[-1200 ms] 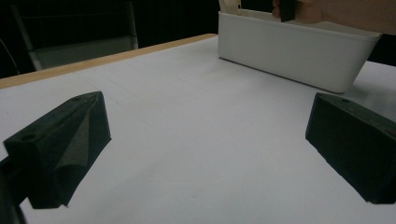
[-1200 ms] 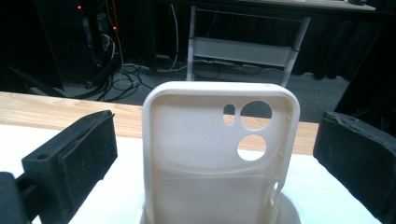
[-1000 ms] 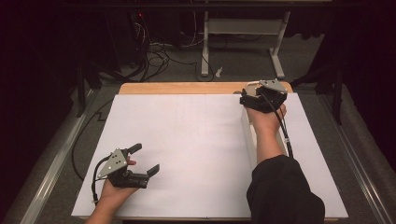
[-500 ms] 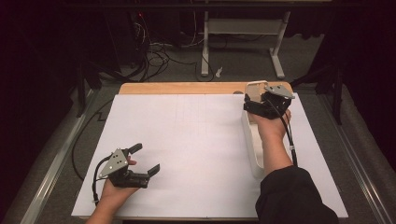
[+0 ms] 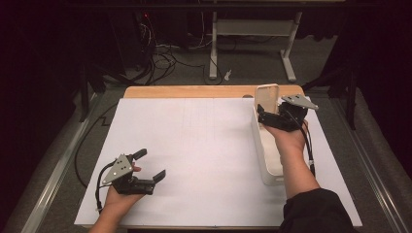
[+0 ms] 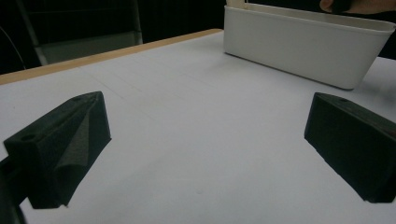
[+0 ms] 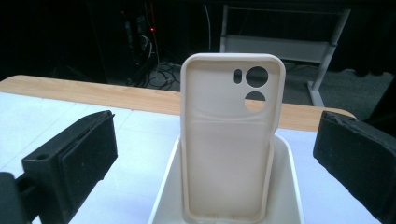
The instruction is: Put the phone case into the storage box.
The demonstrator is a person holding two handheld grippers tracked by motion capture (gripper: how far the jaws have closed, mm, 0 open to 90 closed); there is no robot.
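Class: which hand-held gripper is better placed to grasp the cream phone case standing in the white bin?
Right. The right hand-held gripper is open beside the cream phone case in the white plastic bin; the left hand-held gripper is far across the table.

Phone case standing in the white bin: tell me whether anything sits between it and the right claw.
Nothing visible does. The phone case stands upright at the far end of the white bin, and the right claw faces it, open, with clear space between.
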